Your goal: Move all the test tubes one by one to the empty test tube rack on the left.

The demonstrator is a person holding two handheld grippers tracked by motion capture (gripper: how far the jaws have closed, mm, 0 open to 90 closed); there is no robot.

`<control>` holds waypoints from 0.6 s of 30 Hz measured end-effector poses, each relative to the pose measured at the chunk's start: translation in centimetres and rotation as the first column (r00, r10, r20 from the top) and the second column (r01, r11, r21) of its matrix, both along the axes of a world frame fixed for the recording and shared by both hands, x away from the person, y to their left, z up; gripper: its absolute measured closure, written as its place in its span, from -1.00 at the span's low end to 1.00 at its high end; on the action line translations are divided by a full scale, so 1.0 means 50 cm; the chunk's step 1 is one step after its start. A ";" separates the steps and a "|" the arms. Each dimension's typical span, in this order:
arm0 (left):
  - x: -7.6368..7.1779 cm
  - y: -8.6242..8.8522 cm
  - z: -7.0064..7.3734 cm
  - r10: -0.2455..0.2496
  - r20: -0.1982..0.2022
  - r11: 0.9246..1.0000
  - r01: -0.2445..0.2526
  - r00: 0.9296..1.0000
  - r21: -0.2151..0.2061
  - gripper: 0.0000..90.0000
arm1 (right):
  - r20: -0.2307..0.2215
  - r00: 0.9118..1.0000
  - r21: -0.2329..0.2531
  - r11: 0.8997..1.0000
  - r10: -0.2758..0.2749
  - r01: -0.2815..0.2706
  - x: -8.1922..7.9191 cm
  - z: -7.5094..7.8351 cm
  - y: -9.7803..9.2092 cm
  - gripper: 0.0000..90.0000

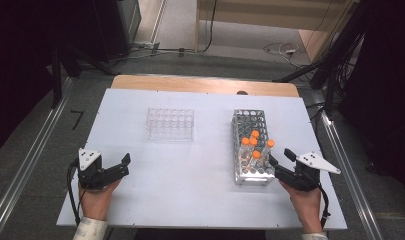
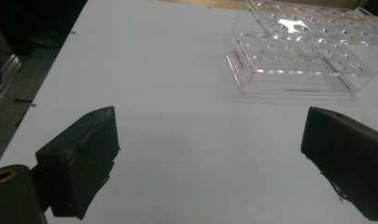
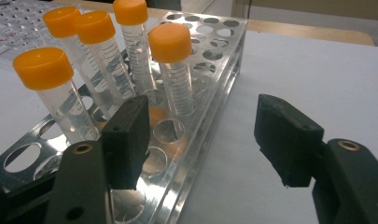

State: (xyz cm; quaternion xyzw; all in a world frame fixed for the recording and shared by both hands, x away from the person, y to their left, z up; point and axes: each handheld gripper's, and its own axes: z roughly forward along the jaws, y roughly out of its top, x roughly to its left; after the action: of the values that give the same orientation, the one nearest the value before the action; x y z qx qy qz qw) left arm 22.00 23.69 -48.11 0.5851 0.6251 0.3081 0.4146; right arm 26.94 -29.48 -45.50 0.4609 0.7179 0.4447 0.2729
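Note:
A metal tube rack [image 1: 250, 145] [image 3: 210, 56] stands on the right half of the white table [image 1: 190, 175] and holds several clear tubes with orange caps [image 1: 255, 145] [image 3: 170, 42]. An empty clear plastic rack [image 1: 170, 123] [image 2: 308, 51] sits at the table's centre left. My right gripper [image 1: 281, 158] [image 3: 203, 135] is open at the metal rack's near right corner, with nothing between its jaws. My left gripper [image 1: 125, 165] [image 2: 210, 154] is open over bare table at the front left, well short of the clear rack.
The table's wooden far edge [image 1: 205, 84] borders a grey floor with cables. Metal rails [image 1: 25, 165] run along both sides of the table. Bare white surface lies between the two racks and along the front.

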 end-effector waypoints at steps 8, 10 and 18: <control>0.000 0.002 0.000 0.004 0.000 1.000 -0.004 1.000 0.000 -0.89 | 0.030 0.999 -0.014 0.999 0.033 -0.033 0.021 -0.009 0.023 0.09; 0.000 0.002 0.000 0.004 0.000 1.000 -0.004 1.000 0.001 -0.89 | 0.033 0.999 -0.012 0.999 0.041 -0.041 0.024 -0.011 0.026 0.18; -0.001 0.002 0.000 0.005 -0.001 1.000 -0.005 1.000 0.000 -0.89 | 0.030 0.998 -0.019 0.998 0.057 -0.056 0.037 -0.018 0.035 0.39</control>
State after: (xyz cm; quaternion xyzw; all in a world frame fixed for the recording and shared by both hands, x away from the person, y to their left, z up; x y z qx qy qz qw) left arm 21.95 23.79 -48.10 0.5836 0.6267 0.3088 0.4138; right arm 28.77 -27.74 -46.40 0.4312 0.7303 0.4527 0.2751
